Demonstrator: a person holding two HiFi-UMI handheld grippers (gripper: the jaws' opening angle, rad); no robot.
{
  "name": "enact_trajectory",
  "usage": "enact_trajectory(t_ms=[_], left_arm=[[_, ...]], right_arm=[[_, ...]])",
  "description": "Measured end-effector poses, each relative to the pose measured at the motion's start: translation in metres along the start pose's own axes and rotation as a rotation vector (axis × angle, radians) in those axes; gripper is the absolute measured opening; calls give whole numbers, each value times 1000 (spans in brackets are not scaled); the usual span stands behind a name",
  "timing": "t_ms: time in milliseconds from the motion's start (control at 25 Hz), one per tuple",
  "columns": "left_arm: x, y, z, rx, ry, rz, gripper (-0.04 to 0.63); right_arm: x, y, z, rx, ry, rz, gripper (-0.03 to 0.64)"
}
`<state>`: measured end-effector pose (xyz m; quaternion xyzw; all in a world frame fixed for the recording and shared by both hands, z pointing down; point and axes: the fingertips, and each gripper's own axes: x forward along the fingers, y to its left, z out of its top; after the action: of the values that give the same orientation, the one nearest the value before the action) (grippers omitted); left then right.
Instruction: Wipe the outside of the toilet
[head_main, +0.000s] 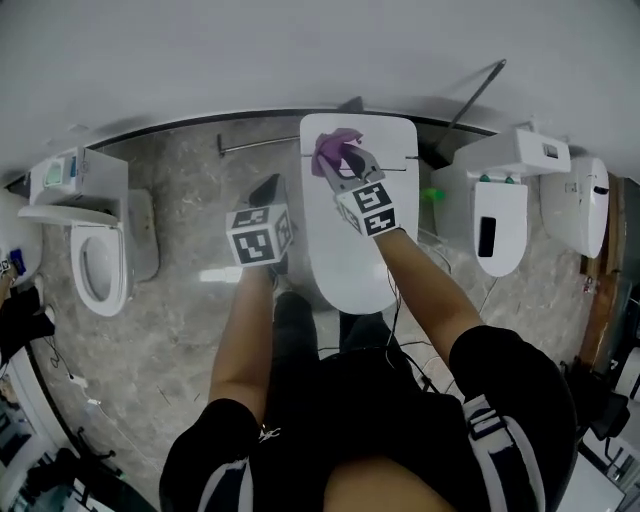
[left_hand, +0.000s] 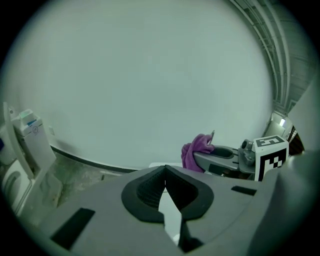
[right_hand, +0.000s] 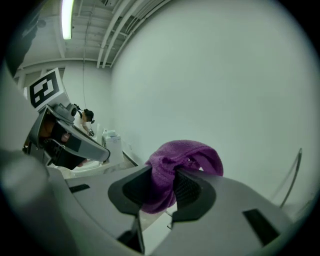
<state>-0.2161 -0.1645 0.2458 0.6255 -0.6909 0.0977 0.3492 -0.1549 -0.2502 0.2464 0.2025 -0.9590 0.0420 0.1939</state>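
The right claw (right_hand: 161, 189) grips purple cloth (right_hand: 186, 156), seemingly touching the toilet (head_main: 352, 255).

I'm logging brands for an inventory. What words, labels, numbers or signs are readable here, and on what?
No text is legible.
Sticker on the leftmost toilet's tank: coloured, too small to read.
Left gripper and right gripper cubes: black-and-white square patterns, no words.

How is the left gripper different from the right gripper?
The right gripper pinches a purple cloth; the left gripper is shut on nothing. The right gripper is above the white toilet; the left gripper is beside it, above the floor. Both carry marker cubes.
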Motion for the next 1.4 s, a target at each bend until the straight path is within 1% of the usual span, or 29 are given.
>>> enact_trajectory(t_ms=[200,320,480,640,720,880,1000,1120,1280,1400], left_arm=[[56,45,-21,-25,18,46,9],[81,67,-34,-27,27,56,9],[105,81,-53,-22,51,52,9],[120,87,-73,-12,77,44,9],[123,90,-81,-8,88,43,9],[125,96,-94,-14,102,45,9],[127,97,-101,-13,107,46,9],[129,95,-104,-5,105,45,9],[129,85,-114,-3,118,48,9],[131,76,-120,-7,126,47,9]], right_arm=[[74,-26,-53,-65,59,23,101],[118,-31,-84,-121,102,38,101],[168,-38,-125,-219,172,40,101],[202,-47,-154,-251,225,35,101],[212,-52,-168,-264,256,21,101],[217,-56,-189,-248,289,2,101],[218,-55,-195,-277,283,5,101],[221,-61,-199,-295,311,-18,101],[221,-75,-205,-236,346,-43,101],[218,-83,-207,-221,356,-41,101]])
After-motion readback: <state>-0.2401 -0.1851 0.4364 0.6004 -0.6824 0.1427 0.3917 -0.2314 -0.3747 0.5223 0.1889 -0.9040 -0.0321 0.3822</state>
